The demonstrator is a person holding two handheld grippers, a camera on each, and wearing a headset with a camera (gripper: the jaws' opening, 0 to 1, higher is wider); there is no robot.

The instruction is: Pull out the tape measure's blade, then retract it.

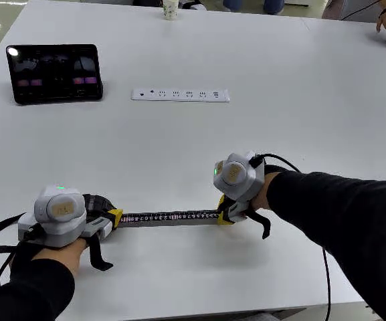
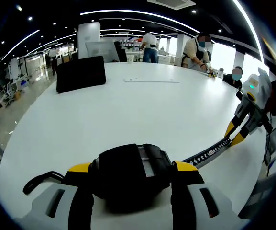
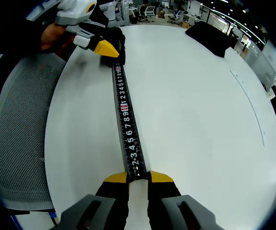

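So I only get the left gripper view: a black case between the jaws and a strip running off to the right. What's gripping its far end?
Observer: The right gripper. Its jaws are pinched shut on the tip of the blade, close to the 2 mark.
Visitor: And that dark slab standing further back?
Observer: That's a tablet. From the head view, its screen is lit.
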